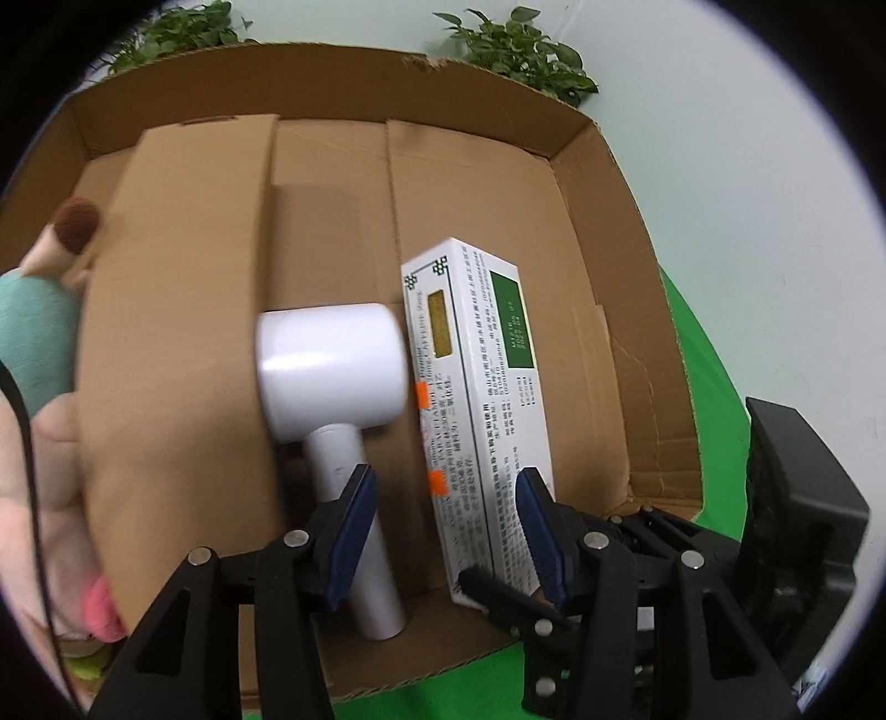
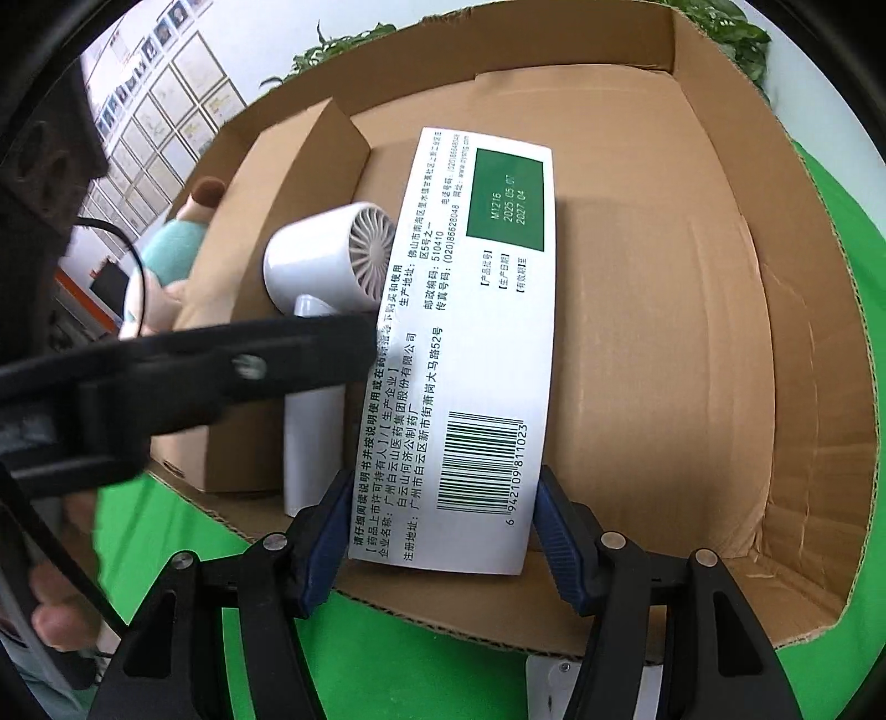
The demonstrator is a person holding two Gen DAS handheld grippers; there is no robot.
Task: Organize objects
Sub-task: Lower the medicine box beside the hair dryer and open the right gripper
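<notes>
A white medicine box with a green patch and barcode lies inside a large open cardboard box. My right gripper is shut on the medicine box's near end. In the left wrist view the medicine box stands on edge next to a white hair dryer. My left gripper is open, one finger over the dryer's handle and one against the medicine box. The dryer also shows in the right wrist view, behind my left gripper's finger.
A closed brown carton lies left of the dryer in the big cardboard box. A plush toy with a teal body sits at the far left. Green cloth covers the table. Potted plants stand behind.
</notes>
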